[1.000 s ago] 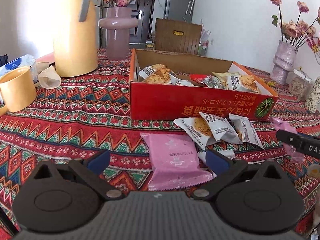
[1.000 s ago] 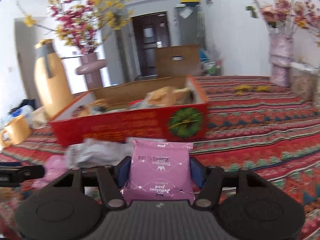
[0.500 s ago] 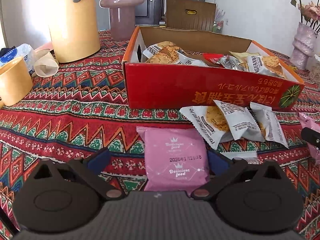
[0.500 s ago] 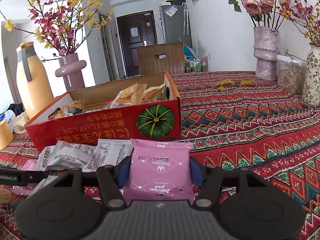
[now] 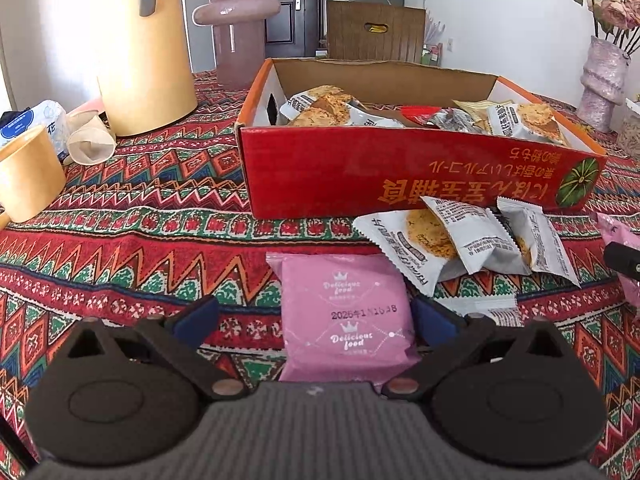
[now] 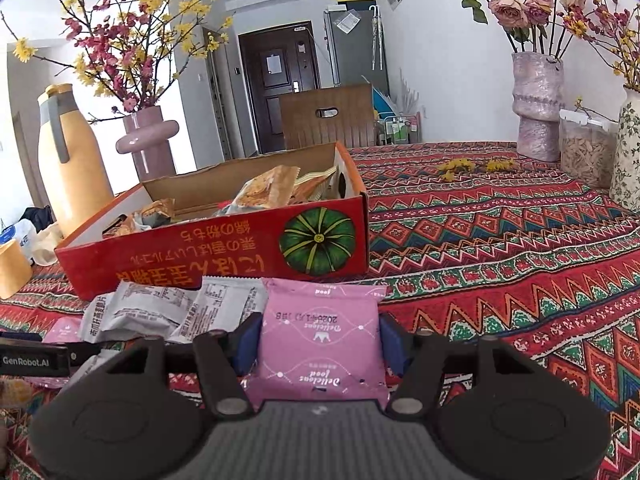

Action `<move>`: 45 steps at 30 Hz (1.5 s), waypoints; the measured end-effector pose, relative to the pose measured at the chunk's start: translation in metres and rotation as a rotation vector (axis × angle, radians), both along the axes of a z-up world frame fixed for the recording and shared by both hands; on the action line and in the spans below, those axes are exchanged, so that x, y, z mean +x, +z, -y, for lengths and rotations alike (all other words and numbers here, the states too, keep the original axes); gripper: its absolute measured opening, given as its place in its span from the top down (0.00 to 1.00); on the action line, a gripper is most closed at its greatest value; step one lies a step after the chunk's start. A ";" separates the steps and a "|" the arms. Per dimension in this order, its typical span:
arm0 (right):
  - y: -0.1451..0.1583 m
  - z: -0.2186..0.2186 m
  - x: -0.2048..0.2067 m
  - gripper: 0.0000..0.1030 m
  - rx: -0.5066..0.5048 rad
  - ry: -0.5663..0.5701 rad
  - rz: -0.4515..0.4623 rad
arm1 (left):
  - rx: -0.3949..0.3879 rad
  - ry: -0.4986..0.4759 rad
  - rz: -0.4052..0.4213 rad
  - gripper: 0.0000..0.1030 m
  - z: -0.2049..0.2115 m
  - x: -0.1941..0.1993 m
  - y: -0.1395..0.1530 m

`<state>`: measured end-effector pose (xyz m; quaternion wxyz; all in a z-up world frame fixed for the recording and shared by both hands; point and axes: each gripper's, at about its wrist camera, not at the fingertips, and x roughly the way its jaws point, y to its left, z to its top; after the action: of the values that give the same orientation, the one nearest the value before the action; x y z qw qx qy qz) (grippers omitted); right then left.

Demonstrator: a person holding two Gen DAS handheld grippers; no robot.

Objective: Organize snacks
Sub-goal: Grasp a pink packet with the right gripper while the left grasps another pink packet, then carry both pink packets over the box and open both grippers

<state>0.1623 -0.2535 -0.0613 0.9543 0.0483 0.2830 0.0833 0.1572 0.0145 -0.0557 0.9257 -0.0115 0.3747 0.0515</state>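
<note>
Left gripper (image 5: 314,316): jaws wide apart, straddling a pink "Delicious food" packet (image 5: 346,316) lying flat on the tabletop (image 5: 140,248). Right pad is at the packet's edge, left pad well clear of it; no grip.

Right gripper (image 6: 320,342): jaws closed on a second pink packet (image 6: 320,336), pads pressed to both its sides, print upside down in this view. Can't tell if it's lifted off the cloth.

Just past the left packet: a loose pile of white cookie packets (image 5: 468,240), overlapping each other, lying against the front wall of the red cardboard box (image 5: 340,172). One corner overlaps the pink packet's far right corner. The same pile shows to the left of the held packet in the right wrist view.

Box is open-topped and holds more cookie packets (image 5: 320,106) plus mixed wrappers.

Left of the box: yellow mug (image 5: 24,176), crumpled paper cups (image 5: 90,144). Behind them: tall yellow thermos jug (image 5: 144,44), then pink vase (image 5: 236,28).
</note>
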 end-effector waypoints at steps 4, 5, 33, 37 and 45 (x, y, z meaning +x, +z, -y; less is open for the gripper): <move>0.000 0.000 0.000 0.41 0.000 0.000 0.000 | -0.010 -0.012 0.006 0.07 0.000 -0.002 0.001; 0.000 0.000 0.000 0.41 0.000 0.000 0.000 | -0.009 -0.017 0.011 0.10 0.000 -0.003 0.002; 0.011 -0.005 -0.012 0.41 -0.032 0.021 0.048 | -0.035 -0.072 0.127 0.39 -0.006 -0.033 0.031; 0.022 -0.008 -0.015 0.41 -0.046 0.032 0.081 | -0.033 -0.087 0.177 0.39 -0.006 -0.037 0.046; 0.051 -0.017 -0.006 0.41 -0.074 0.050 0.158 | 0.002 -0.119 0.270 0.39 -0.002 -0.033 0.075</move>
<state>0.1564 -0.2365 -0.0104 0.9724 -0.0010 0.2109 0.1000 0.1243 0.0166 0.0189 0.9690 0.0049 0.2469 -0.0048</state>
